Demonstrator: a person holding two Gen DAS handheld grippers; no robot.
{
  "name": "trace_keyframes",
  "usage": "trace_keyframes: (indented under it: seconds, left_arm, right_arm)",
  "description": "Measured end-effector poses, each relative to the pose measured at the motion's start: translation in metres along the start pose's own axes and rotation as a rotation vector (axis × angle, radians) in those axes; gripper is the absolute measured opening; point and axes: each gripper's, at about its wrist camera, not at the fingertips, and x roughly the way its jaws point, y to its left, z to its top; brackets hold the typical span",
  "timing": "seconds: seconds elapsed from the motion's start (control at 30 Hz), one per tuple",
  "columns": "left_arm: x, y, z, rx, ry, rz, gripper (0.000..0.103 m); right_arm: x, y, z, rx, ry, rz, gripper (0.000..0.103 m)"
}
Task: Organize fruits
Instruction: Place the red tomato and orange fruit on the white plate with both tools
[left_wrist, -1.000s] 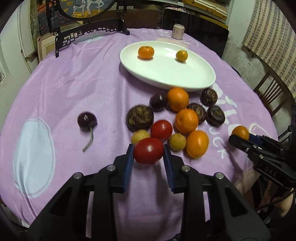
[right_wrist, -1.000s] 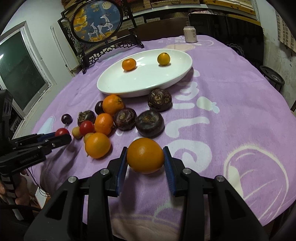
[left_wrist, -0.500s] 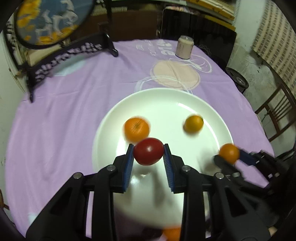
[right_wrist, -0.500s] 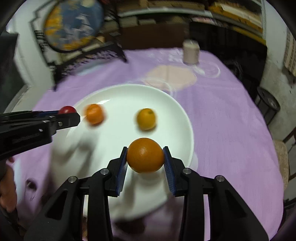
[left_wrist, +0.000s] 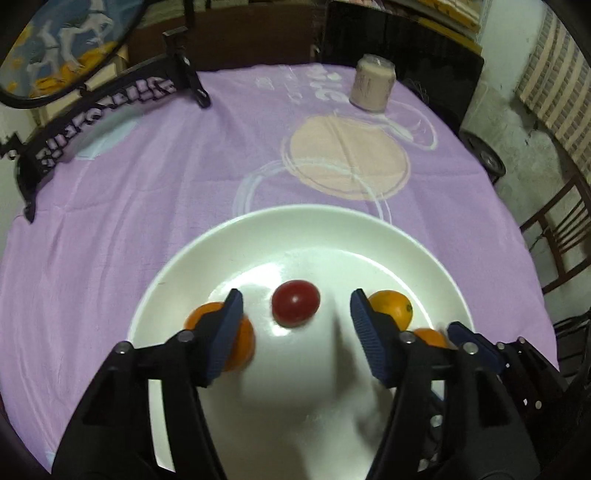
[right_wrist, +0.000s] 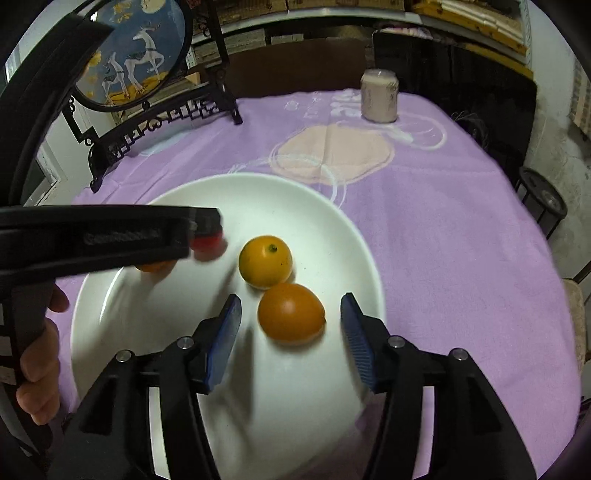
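The red tomato (left_wrist: 295, 303) sits loose on the white plate (left_wrist: 332, 229) between the left gripper's (left_wrist: 296, 318) opening jaws, clear of both pads, while the right gripper (right_wrist: 290, 320) likewise spreads around the orange (right_wrist: 291, 312), just beside a yellower fruit (right_wrist: 265, 261).

Both wrist cameras look steeply down along their own fingers, close above the round white ceramic plate (left_wrist: 424, 251), which both views share.
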Motion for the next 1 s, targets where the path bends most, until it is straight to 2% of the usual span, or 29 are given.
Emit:
trace_keyframes:
  seconds: [0.1,0.2,0.27,0.33,0.4,0.47,0.6,0.83,1.0]
  left_arm:
    - [-0.045,0.011,-0.015,-0.004,-0.059,-0.023,0.065]
    - [-0.091,0.025,-0.043,-0.008,-0.124,-0.040,0.078]
    - [-0.122,0.037,-0.077,0.000,-0.182,-0.036,0.085]
    - [-0.143,0.055,-0.116,-0.024,-0.217,-0.033,0.085]
    - [-0.154,0.072,-0.149,-0.057,-0.230,-0.015,0.085]
    - [-0.163,0.092,-0.188,-0.097,-0.250,0.038,0.085]
    - [-0.171,0.125,-0.244,-0.161,-0.240,0.101,0.085]
    - [-0.185,0.146,-0.282,-0.186,-0.234,0.117,0.085]
    - [-0.186,0.151,-0.292,-0.194,-0.223,0.104,0.085]
  right_arm:
    - [-0.033,0.005,-0.007,-0.020,-0.031,-0.009,0.058]
    - [-0.076,0.013,-0.034,-0.028,-0.060,0.009,0.058]
    - [-0.100,0.019,-0.062,-0.012,-0.086,0.037,0.066]
    - [-0.115,0.024,-0.090,0.012,-0.102,0.051,0.067]
    - [-0.125,0.030,-0.118,0.046,-0.102,0.084,0.067]
    - [-0.133,0.039,-0.137,0.056,-0.090,0.132,0.067]
    - [-0.143,0.073,-0.166,-0.009,-0.054,0.202,0.067]
    - [-0.127,0.109,-0.184,-0.080,0.015,0.182,0.067]
    - [-0.131,0.111,-0.190,-0.091,0.004,0.136,0.067]
